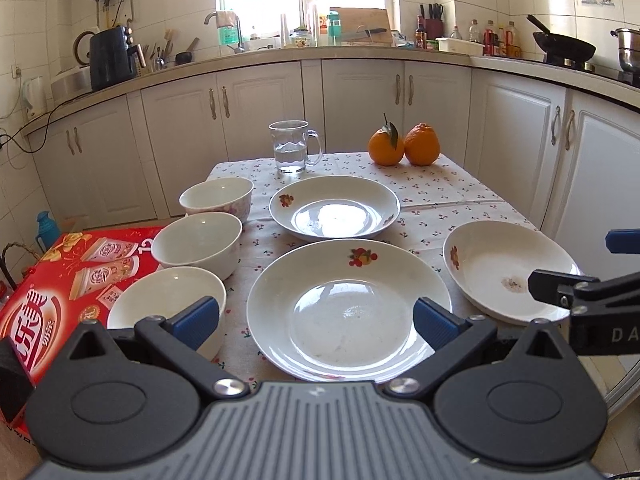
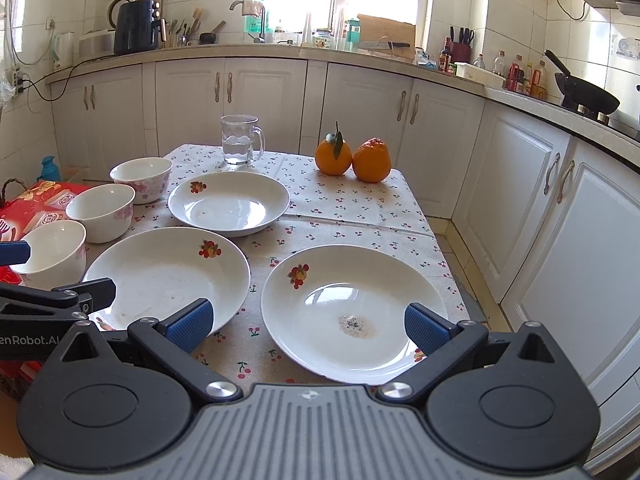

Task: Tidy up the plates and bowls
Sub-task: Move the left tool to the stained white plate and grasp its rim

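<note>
On the table with the white cherry-print cloth, three white round plates with fruit pictures and three white round bowls, none stacked.

Along the left edge, the bowls in a row: near bowl plain white, middle bowl with pink flowers, far bowl with pink flowers too.

By the near edge, in the middle: big plate, just beside the near bowl. By the near right corner: dirty plate, with a small grey speck of food in its dip. Toward the middle of the table: far plate, shiny and bare.

At the far edge: clear glass mug with some water inside. Near the far right corner: two round oranges, touching, one with a green leaf.

Off the left edge, close to the bowls: red cardboard box.

Above the near edge, over the big plate: left gripper, blue pads spread wide, holding nothing.

Above the near right corner, over the dirty plate: right gripper, blue pads spread wide as well, holding nothing.
</note>
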The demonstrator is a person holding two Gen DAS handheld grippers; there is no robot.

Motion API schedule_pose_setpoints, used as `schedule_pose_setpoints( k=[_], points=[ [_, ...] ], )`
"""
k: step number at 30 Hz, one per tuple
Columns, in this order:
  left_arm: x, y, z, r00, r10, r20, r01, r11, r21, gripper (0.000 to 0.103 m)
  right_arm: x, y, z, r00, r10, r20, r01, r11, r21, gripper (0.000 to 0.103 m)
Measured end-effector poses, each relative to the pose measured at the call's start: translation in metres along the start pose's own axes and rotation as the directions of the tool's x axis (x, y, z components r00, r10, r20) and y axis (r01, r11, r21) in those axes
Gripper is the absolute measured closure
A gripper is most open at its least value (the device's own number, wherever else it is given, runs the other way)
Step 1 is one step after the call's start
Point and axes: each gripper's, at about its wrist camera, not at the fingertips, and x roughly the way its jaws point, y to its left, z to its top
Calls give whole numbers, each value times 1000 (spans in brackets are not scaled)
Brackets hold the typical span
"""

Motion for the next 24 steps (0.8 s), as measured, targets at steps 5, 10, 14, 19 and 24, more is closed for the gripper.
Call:
schedule_pose_setpoints(
  k=[5,10,14,19,24],
  points=[
    [9,2,11,1000,-26,-11,26,1000,6,1,-2,-25,-2,996,89,29,-88,995,-37,0],
    [26,-3,19,997,-67,-38,68,997,43,1,11,-52,-15,995,101,8,-99,989,-106,0],
    [37,-9,27,994,-104,-40,107,992,65,1,31,-69,-30,989,131,-68,-136,988,-74,0],
    [55,-18,38,983,-174,-61,179,980,86,1,54,-82,-47,974,184,-133,-187,982,-14,0],
    [72,-30,48,960,-262,-98,272,956,107,1,74,-87,-55,965,192,-177,-196,981,-6,0]
  ],
)
